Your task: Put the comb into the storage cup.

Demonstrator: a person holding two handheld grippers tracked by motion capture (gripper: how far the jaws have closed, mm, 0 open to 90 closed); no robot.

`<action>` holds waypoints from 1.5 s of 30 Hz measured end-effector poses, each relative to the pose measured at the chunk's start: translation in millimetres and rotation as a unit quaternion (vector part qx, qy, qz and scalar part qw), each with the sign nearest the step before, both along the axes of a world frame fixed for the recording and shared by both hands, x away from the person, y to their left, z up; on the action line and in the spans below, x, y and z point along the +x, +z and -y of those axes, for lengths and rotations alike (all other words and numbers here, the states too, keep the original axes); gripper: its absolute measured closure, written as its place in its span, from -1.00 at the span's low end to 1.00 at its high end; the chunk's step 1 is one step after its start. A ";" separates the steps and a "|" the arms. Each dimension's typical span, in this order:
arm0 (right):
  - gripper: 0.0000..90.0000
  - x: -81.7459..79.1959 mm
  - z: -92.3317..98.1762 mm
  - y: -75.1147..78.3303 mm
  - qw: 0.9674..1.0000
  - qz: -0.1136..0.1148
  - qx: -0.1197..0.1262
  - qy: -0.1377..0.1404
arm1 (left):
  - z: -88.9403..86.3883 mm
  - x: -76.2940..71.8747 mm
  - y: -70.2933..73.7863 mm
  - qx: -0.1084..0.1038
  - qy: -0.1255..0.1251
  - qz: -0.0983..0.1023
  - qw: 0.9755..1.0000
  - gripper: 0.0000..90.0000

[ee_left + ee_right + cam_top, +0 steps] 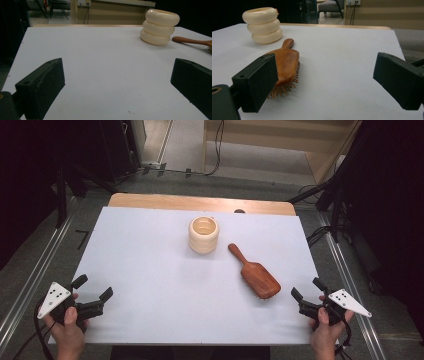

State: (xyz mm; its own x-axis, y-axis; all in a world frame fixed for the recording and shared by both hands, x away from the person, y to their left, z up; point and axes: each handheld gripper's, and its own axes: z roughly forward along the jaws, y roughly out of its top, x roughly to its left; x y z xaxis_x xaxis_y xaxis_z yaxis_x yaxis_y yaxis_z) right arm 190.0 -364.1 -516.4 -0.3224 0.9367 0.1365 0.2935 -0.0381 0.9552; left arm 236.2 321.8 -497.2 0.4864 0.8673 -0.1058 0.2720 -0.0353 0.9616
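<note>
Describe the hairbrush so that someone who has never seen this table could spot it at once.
On the white table top, look right of centre, in front of the right gripper. There a wooden hairbrush lies bristles down, its handle pointing up and left towards the cream ribbed cup. It is the only brown, flat, paddle-shaped thing there; the cup is pale, round and upright.

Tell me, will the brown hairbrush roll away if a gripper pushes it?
Probably not: the wooden hairbrush lies bristles-down on the white table, so it should slide or drag. It looks stiff. Lifted by its thin handle, the wider head might droop.
</note>
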 end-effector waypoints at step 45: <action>0.97 113.2 -99.8 114.8 0.954 -0.182 -0.177 0.159 | 0.3 -2.0 -0.1 -0.003 -0.016 0.003 1.000 -0.89</action>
